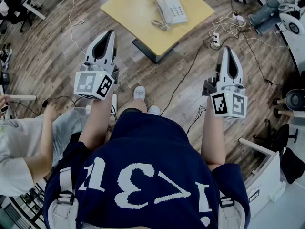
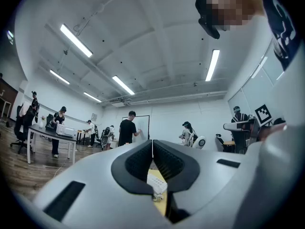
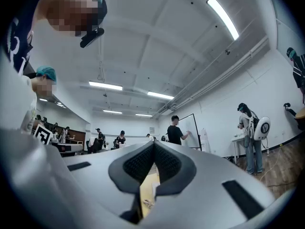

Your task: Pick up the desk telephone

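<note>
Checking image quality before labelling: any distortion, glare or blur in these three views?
Head view: strong fisheye bend at the edges, even light, phone small but sharp on the table. Left gripper view: dark round vignette, ceiling lights blown out, near fingers slightly soft. Right gripper view: same vignette, bright light strip, mosaic patches over faces.

I operate in a large open-plan office or lab room. Indicators: a wood-plank floor [image 1: 52, 56] crossed by loose cables [image 1: 188, 75] and a power strip [image 1: 216, 38]; a desk telephone [image 1: 171, 10] on a yellow table [image 1: 138, 18]; ceiling strip lights [image 2: 76, 40]; a whiteboard [image 2: 144, 125] against the white wall; a long desk [image 2: 47, 133] with several people standing around it.
</note>
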A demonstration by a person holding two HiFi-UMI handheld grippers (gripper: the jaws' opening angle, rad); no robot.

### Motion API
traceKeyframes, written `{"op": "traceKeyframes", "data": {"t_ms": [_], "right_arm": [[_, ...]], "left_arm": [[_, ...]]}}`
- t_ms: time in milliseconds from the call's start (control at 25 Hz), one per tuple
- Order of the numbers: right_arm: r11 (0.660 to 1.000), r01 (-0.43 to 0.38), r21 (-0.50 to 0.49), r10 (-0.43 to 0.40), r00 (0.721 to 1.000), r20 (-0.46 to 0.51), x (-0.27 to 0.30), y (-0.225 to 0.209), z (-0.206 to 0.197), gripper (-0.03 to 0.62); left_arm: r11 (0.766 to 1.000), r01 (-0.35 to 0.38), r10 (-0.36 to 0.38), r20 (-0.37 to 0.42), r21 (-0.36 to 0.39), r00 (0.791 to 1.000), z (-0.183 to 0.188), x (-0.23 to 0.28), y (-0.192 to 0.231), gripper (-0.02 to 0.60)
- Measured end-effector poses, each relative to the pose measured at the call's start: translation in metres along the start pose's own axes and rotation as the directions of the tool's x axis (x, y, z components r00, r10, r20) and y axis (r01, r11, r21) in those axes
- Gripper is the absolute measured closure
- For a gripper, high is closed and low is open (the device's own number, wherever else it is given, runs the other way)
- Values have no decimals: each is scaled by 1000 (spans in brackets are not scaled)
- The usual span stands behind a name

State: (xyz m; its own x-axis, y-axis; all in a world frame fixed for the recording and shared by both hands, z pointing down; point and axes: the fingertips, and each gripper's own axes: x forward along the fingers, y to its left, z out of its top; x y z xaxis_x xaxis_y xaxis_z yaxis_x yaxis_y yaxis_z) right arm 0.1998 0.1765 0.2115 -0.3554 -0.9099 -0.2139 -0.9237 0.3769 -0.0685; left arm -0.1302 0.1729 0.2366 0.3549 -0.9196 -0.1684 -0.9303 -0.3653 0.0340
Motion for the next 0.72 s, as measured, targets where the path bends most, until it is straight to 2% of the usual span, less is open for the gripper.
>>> {"op": "traceKeyframes", "data": {"t_ms": [400,560,720], "right_arm": [[997,-33,62,31,999,31,18,-6,1,568],[998,-34,49,33,999,23,47,-12,-10,568],[999,-1,32,1,1000,15,84,-26,-18,568]], "left_arm": [[1000,-8,8,-5,3,1000,-5,19,7,563],[1000,4,-4,-3,-6,1000,-16,51,21,563],[999,29,-29,9,-21,1000,-26,102,42,563]]}}
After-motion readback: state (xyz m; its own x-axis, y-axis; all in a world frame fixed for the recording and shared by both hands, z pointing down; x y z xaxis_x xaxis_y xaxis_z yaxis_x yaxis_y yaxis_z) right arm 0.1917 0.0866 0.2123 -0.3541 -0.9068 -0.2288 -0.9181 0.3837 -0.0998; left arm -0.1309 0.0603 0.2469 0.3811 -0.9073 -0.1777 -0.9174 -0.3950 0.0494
